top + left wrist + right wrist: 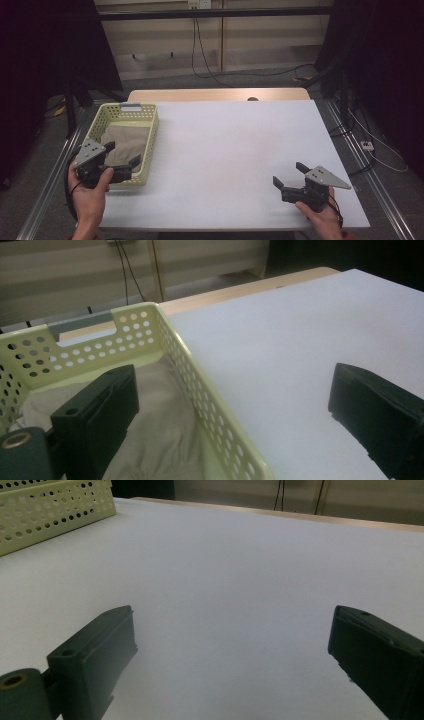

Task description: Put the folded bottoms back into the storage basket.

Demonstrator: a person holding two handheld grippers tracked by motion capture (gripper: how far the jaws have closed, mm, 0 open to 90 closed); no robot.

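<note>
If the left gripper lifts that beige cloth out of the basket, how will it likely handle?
The beige cloth lies rumpled and folded in the basket, so it is probably floppy and will drape from one pinch. It looks light. A trailing edge might catch the perforated wall. The left gripper is open, straddling that wall.

Cloth [123, 142] in basket [148, 145]; basket at table's [240, 150] left edge.

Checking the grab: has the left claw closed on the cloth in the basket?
No, the left claw is wide open, straddling the basket wall above the cloth.
</note>
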